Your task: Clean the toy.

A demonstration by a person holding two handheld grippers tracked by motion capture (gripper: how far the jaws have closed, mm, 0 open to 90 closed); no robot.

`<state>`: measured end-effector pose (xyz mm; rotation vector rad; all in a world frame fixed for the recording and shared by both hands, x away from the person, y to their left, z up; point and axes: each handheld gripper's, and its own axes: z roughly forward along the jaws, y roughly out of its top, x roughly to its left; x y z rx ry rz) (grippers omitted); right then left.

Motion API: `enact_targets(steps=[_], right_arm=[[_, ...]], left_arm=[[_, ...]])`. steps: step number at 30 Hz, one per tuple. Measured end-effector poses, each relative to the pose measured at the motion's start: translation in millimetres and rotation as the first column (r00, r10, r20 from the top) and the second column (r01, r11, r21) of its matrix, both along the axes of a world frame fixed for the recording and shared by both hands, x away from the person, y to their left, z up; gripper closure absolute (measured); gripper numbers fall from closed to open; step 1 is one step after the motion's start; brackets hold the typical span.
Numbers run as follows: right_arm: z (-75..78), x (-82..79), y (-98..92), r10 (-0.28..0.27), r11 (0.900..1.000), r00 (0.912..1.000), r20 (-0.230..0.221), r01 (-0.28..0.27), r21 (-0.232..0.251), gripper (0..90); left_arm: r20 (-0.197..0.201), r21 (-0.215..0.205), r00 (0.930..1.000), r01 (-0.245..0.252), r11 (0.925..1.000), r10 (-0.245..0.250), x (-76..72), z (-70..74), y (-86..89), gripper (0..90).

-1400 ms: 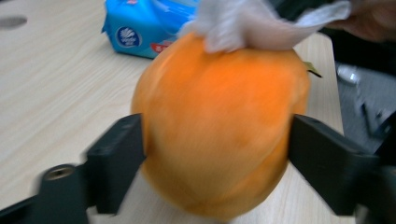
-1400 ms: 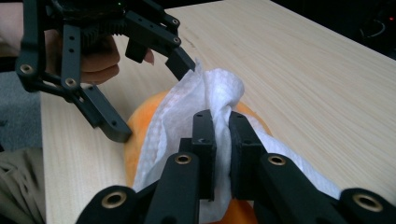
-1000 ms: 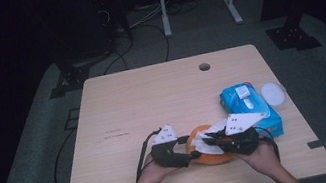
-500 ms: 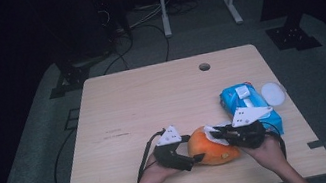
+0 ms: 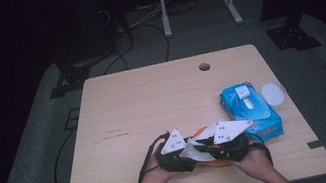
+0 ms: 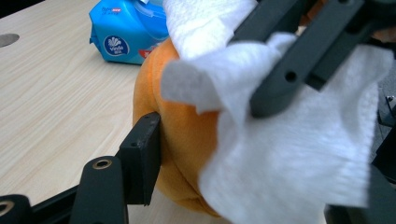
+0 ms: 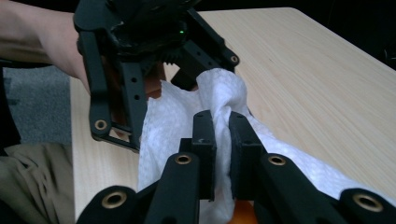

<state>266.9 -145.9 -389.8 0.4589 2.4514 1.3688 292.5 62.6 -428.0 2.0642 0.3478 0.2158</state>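
Note:
An orange bowl [image 6: 187, 126] stands on edge near the table's front, between the jaws of my left gripper [image 5: 193, 158]. One left pad [image 6: 142, 154] presses on its side; the other is hidden behind the wipe. Those jaws have just been closing with the bowl between them. My right gripper [image 7: 222, 128] is shut on a bunched white wipe [image 7: 177, 126] and holds it against the bowl. From above, the wipe [image 5: 196, 149] drapes over the bowl [image 5: 214, 163] between the two grippers, with the right gripper [image 5: 209, 150] close against the left.
A blue pack of wipes [image 5: 250, 109] lies just right of the hands, with a white round lid [image 5: 273, 93] beside it. The table [image 5: 153, 103] has a cable hole [image 5: 204, 67] at the back. Its front edge is close under the forearms.
My right gripper has moved left with the wipe, so the wipe now covers most of the orange bowl that showed between the grippers half a second ago. The left hand stays put.

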Motion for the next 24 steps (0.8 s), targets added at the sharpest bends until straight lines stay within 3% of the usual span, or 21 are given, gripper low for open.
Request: enact_targets(steps=[4, 8, 10, 13, 17, 22, 24], right_arm=[[4.1, 8.2, -17.0, -0.053, 0.998, 0.9986, 0.0, 0.053, 0.016, 81.9], [0.5, 17.5, -43.2, -0.12, 0.992, 0.9922, -0.033, 0.121, 0.032, 81.9], [-2.6, 19.7, -49.2, -0.127, 0.991, 0.9906, -0.051, 0.13, 0.044, 81.9], [-3.8, 18.3, -45.2, -0.126, 0.991, 0.9911, -0.044, 0.127, 0.033, 81.8], [-6.0, 15.1, -33.9, -0.106, 0.994, 0.9937, -0.037, 0.107, 0.023, 81.9], [-5.9, 7.1, -17.0, -0.041, 0.998, 0.9983, -0.041, 0.043, 0.035, 81.8], [-6.9, 2.6, -5.4, -0.019, 1.0, 0.9998, -0.011, 0.019, -0.01, 81.8]], left_arm=[[-0.015, -0.006, 0.9999, -0.004, 1.0, 0.004, 2.9, -3.2, 2.6, 37.8], [-0.039, -0.014, 0.9992, -0.01, 0.9999, 0.01, 6.3, -6.6, 5.2, 35.6], [-0.052, -0.022, 0.9986, -0.01, 0.9997, 0.009, 7.5, -6.4, 4.4, 30.9], [-0.094, -0.024, 0.9955, -0.002, 0.9997, 0.0, 8.5, -8.8, 1.1, 18.4], [-0.115, -0.022, 0.9933, -0.012, 0.9997, 0.009, 10.0, -10.8, 2.0, 16.5], [-0.08, -0.01, 0.9966, -0.019, 0.9998, 0.018, 9.0, -10.1, 3.6, 30.7], [-0.071, -0.007, 0.9974, -0.015, 0.9999, 0.015, 9.4, -9.9, 6.6, 33.3]])
